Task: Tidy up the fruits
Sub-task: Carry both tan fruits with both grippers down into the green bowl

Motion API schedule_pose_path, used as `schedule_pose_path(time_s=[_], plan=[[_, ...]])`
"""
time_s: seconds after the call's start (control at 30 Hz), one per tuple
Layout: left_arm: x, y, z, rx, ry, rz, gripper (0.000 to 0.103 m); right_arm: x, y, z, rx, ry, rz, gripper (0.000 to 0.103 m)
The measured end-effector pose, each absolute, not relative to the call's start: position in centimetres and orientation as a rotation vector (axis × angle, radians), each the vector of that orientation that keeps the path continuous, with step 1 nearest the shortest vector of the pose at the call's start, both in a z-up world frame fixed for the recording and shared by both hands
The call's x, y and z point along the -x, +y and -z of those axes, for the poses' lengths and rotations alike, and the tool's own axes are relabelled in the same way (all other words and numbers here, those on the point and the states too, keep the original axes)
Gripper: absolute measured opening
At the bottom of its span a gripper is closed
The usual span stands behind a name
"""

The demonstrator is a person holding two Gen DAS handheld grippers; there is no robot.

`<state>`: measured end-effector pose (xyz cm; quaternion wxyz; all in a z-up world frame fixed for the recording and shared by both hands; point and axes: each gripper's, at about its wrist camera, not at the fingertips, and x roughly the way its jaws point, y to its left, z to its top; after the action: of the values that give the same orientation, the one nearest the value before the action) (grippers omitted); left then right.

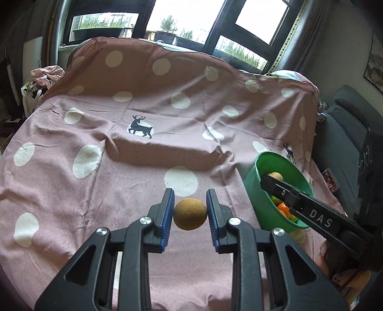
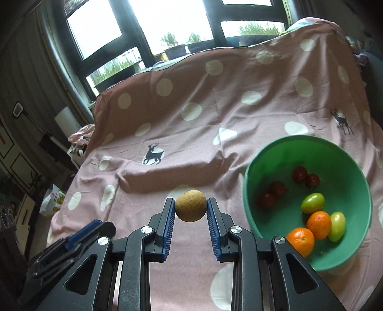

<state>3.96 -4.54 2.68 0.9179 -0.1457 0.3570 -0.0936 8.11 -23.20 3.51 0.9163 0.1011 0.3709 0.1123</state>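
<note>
My left gripper (image 1: 190, 210) is shut on a brown round fruit (image 1: 190, 214) and holds it above the pink dotted cloth (image 1: 95, 191). My right gripper (image 2: 190, 208) is shut on a second brown round fruit (image 2: 190, 205), just left of the green bowl (image 2: 268, 158). In the left wrist view the right gripper (image 1: 268, 178) reaches over the green bowl (image 1: 261, 203) with its fruit (image 1: 276, 176) at the tip. The bowl holds two oranges (image 2: 318, 224), two green fruits (image 2: 312, 202) and several dark red ones (image 2: 277, 189).
The cloth drapes over a raised back below the windows (image 2: 191, 14). A grey seat (image 1: 340, 134) stands to the right of the cloth. Bags and clutter (image 2: 52, 201) lie on the floor at the left.
</note>
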Motion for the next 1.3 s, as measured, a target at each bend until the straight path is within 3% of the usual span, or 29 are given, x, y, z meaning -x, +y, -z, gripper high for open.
schedule_pose_path(time_s=[0.5,0.9,1.3], plan=[[-2.3,-12.5,-5.6,0.153,0.649,0.319,0.027,-5.1,-32.1,-5.4,-0.332,0.638,-0.103,0.029],[-5.4,-20.3,-5.4,0.11,0.678,0.434,0.027,-5.7,-37.1,-3.5,-0.435,0.677,-0.053,0.029],[-8.6,-23.3,-2.7,0.084,0.755,0.442,0.027,-7.3,-39.0,-1.1,-0.488,0.752,-0.023,0.029]])
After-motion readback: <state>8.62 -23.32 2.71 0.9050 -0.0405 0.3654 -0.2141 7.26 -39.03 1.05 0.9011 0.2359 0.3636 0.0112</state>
